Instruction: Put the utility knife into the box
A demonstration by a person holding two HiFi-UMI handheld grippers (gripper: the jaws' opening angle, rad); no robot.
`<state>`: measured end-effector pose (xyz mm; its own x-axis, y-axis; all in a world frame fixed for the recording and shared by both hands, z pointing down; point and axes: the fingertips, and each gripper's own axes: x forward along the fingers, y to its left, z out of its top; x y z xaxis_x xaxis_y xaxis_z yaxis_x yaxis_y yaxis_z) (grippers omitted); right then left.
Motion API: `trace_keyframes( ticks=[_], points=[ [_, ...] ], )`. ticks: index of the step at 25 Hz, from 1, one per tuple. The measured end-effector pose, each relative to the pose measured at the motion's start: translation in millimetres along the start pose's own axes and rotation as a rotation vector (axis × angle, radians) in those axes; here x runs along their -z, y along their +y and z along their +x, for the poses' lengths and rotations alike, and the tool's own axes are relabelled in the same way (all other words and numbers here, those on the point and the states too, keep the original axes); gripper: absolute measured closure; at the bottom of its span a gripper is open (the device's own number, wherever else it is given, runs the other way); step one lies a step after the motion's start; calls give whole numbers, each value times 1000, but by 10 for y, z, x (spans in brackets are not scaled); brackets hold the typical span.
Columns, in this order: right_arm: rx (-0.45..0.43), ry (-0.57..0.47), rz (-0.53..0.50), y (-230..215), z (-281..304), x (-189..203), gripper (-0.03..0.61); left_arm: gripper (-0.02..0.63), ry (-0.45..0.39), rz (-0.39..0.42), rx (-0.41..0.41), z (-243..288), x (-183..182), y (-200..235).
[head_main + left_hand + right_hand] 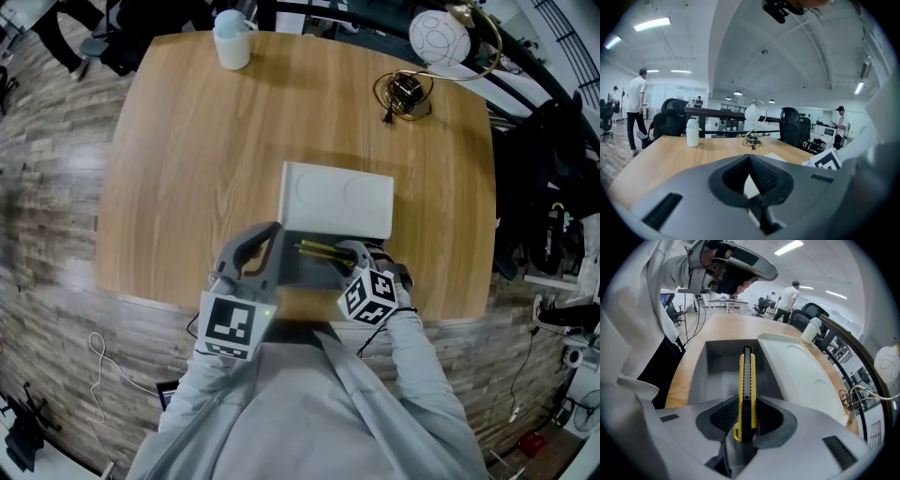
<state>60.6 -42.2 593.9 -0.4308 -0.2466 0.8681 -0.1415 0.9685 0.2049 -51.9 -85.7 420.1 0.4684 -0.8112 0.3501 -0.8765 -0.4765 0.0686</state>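
A yellow and black utility knife (746, 380) stands between the pads of my right gripper (745, 404), which is shut on its handle end. The blade end points down into the open grey box (717, 371), and the box's white lid (797, 371) is folded back beyond it. From the head view the knife (319, 249) lies slanted over the box (302, 274) at the near table edge, with my right gripper (352, 255) at its right end. Just left of the box, my left gripper (272, 232) has its tips together and holds nothing; its own view (750, 159) looks level across the table.
A white bottle (232, 39) stands at the far left of the round-cornered wooden table (187, 169). A globe lamp (439, 37) and a coiled cable (405, 94) sit at the far right. Office chairs and people show beyond the table.
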Motion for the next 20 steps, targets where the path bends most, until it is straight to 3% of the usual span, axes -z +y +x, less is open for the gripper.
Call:
trace_keyframes(
  ticks=[16,20],
  points=[
    [-59,79,-31,87,140,103,451,595,1,-30,-19,-39,24,2],
    [-59,75,-16,82,146,101,451,595,-1,-5,-13,-36,37,3]
  ],
)
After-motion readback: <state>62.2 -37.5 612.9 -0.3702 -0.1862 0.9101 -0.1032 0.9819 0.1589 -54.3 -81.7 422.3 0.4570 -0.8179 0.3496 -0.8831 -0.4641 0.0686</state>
